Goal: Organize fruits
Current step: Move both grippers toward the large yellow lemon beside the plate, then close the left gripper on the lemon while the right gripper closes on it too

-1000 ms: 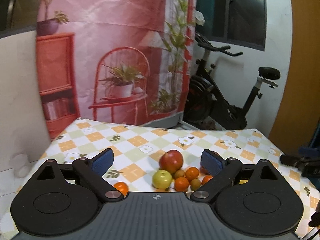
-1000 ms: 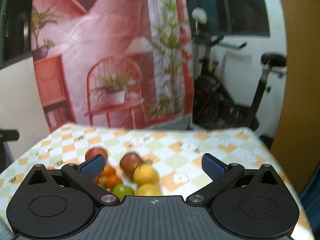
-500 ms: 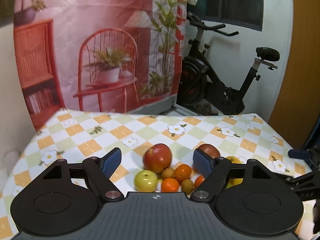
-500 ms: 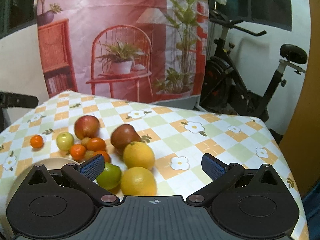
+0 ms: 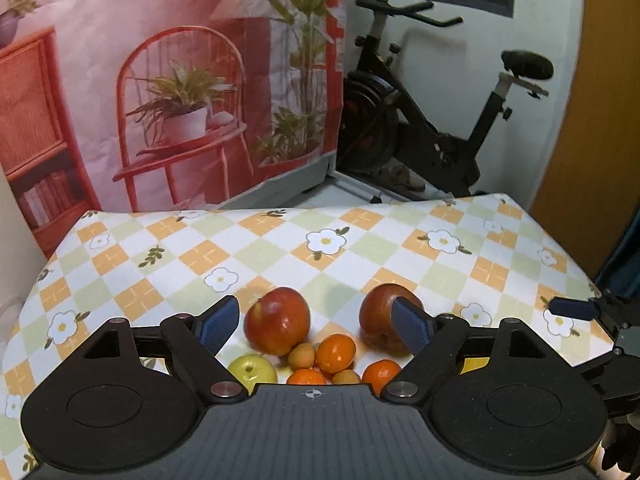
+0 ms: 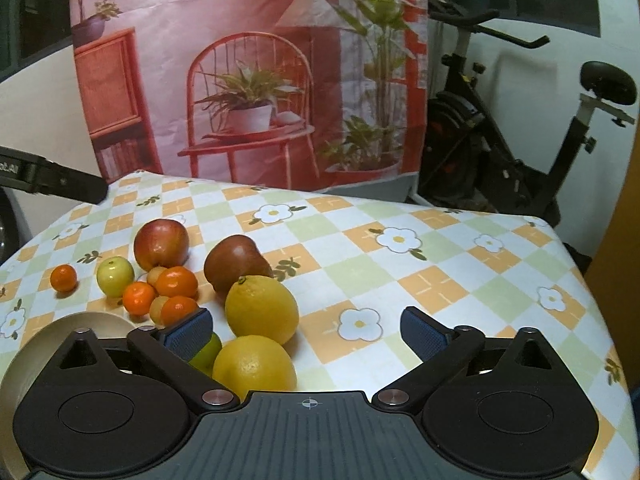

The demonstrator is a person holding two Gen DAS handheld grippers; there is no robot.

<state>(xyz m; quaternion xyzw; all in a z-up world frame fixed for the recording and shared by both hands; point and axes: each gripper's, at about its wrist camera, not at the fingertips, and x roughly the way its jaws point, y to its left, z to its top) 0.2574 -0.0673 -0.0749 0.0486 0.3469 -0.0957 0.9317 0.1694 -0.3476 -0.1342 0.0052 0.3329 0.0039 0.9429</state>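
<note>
A pile of fruit lies on the checked tablecloth [image 5: 360, 248]. My left gripper [image 5: 316, 320] hangs over it with its jaws opening and nothing pressed; a red apple [image 5: 278, 320] sits between the fingers, and a darker apple [image 5: 378, 320] is partly behind the right finger. Below lie a green apple [image 5: 252, 370] and tangerines [image 5: 336, 352]. My right gripper [image 6: 306, 332] is open with its jaws closing. Two yellow citrus fruits [image 6: 262, 308] [image 6: 254, 368] lie just inside its left finger, untouched. A green fruit [image 6: 208, 352] is half hidden behind that finger.
A beige plate [image 6: 60, 328] lies at the lower left of the right wrist view, partly under the gripper. One tangerine [image 6: 63, 278] sits apart at the left. The other gripper [image 6: 40, 176] shows at the left edge. An exercise bike [image 5: 440, 128] stands behind the table.
Both grippers came down and nearer to the fruit. The left one shifted until the red apple lay between its fingers, and its jaws narrowed. The right jaws narrowed slightly.
</note>
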